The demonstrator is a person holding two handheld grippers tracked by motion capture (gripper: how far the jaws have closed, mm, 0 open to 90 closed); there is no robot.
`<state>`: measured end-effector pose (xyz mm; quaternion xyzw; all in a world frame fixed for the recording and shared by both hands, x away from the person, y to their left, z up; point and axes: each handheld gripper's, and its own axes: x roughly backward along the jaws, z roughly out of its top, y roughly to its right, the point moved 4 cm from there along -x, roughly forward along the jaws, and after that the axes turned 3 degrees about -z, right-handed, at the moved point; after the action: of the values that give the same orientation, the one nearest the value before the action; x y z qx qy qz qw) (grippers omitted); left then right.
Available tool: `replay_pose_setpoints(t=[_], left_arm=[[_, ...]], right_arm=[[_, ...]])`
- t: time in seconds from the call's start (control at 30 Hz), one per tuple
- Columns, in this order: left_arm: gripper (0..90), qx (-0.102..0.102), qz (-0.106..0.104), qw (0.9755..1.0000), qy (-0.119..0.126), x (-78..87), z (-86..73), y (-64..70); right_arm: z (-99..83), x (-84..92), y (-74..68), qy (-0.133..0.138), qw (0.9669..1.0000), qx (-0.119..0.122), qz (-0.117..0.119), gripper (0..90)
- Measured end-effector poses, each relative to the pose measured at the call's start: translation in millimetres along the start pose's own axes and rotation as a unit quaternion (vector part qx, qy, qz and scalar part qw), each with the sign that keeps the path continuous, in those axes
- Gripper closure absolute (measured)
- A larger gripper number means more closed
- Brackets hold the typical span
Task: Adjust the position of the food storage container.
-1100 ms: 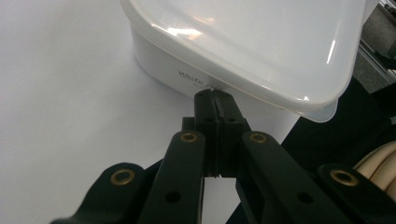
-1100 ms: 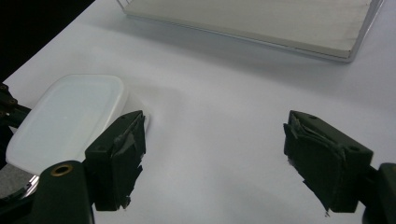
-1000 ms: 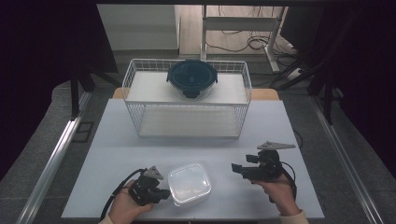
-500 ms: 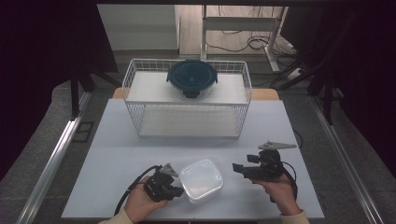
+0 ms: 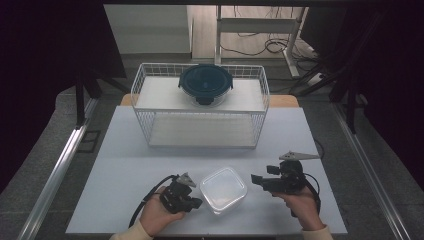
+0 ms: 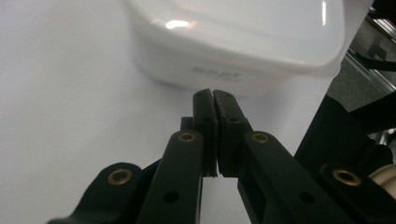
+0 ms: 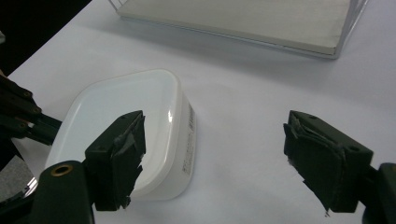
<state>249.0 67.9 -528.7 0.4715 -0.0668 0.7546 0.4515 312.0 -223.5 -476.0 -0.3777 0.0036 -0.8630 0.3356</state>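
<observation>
White tabletop (image 5: 150,165) evenly lit, dark surround. Glare spots on translucent white plastic container (image 6: 243,42); near black jaws soft-focus.

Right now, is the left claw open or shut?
Shut: the left claw has its two black jaws pressed together, nothing between them, tips just short of the white container.

We could not read the small print on the box (image 6: 218,73). The frame's edge cut its top off. We saw the basket (image 7: 261,28) cropped too.

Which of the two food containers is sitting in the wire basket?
The round container with the dark blue lid; it sits in the white wire basket. The translucent white squarish container lies on the table, between the two grippers.
</observation>
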Motion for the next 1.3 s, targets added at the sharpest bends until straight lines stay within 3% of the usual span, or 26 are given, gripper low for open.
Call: replay_pose_setpoints(t=[0.1, 0.13, 0.2, 0.23, 0.27, 0.3, 0.43, 0.5, 0.6, 0.73, 0.8, 0.83, 0.93, 1.0, 1.03, 1.17, 1.3], left_arm=[[83.1, 0.008, 0.015, 0.9997, 0.015, 13.6, -5.5, -7.0], [77.0, 0.017, 0.029, 0.9989, 0.031, 24.0, -8.2, -11.6], [60.3, 0.02, 0.04, 0.9982, 0.041, 29.1, -9.3, -14.2], [51.5, 0.024, 0.063, 0.996, 0.058, 38.7, -10.9, -18.4], [44.0, 0.024, 0.063, 0.996, 0.058, 38.7, -10.9, -18.4], [38.6, 0.025, 0.079, 0.994, 0.071, 48.1, -11.4, -20.9], [27.6, 0.037, 0.092, 0.9911, 0.089, 61.1, -12.7, -30.4], [26.6, 0.04, 0.095, 0.9906, 0.091, 62.7, -13.8, -33.3], [22.6, 0.046, 0.106, 0.989, 0.093, 65.3, -17.2, -40.9], [20.4, 0.048, 0.118, 0.9871, 0.097, 68.9, -18.8, -45.0], [19.4, 0.05, 0.121, 0.9861, 0.102, 71.5, -18.7, -45.6], [19.3, 0.05, 0.121, 0.9861, 0.102, 71.5, -18.7, -45.6], [19.1, 0.051, 0.123, 0.9857, 0.104, 71.7, -18.7, -46.4], [18.8, 0.051, 0.123, 0.9857, 0.103, 70.9, -18.8, -46.4], [18.6, 0.05, 0.123, 0.986, 0.101, 69.2, -19.0, -46.3], [18.6, 0.048, 0.123, 0.9864, 0.098, 67.1, -18.9, -45.8], [18.7, 0.048, 0.123, 0.9865, 0.097, 66.4, -19.3, -46.0]], right_arm=[[-1.9, 1.8, 2.0, 0.0, 1.0, -0.002, -0.003, 20.4], [-4.4, 3.5, 3.3, -0.001, 1.0, -0.004, -0.003, 20.6], [-7.1, 4.6, 4.5, -0.002, 1.0, -0.006, -0.005, 20.8], [-8.8, 5.5, 5.3, -0.003, 0.9999, -0.007, -0.007, 21.1], [-10.7, 6.1, 5.9, -0.004, 0.9999, -0.009, -0.009, 21.5], [-12.7, 7.0, 6.6, -0.006, 0.9999, -0.009, -0.011, 21.7], [-20.1, 10.4, 7.8, -0.013, 0.9997, -0.01, -0.018, 25.9], [-21.9, 11.6, 7.7, -0.017, 0.9996, -0.007, -0.02, 27.3], [-30.4, 14.9, 5.7, -0.038, 0.9988, 0.013, -0.029, 39.2], [-35.4, 15.0, 4.6, -0.051, 0.9981, 0.018, -0.032, 47.4], [-40.7, 13.6, 2.4, -0.069, 0.9964, 0.032, -0.036, 60.1], [-40.7, 13.6, 2.4, -0.069, 0.9964, 0.032, -0.036, 60.1], [-45.6, 8.0, -3.2, -0.09, 0.9943, 0.051, -0.025, 74.4], [-46.3, 6.7, -4.2, -0.094, 0.9937, 0.056, -0.025, 77.0], [-47.5, 3.7, -7.4, -0.104, 0.9919, 0.069, -0.027, 83.2], [-48.3, -1.4, -13.2, -0.114, 0.9897, 0.083, -0.026, 89.0], [-48.6, -6.7, -17.7, -0.121, 0.9883, 0.089, -0.027, 89.1]])
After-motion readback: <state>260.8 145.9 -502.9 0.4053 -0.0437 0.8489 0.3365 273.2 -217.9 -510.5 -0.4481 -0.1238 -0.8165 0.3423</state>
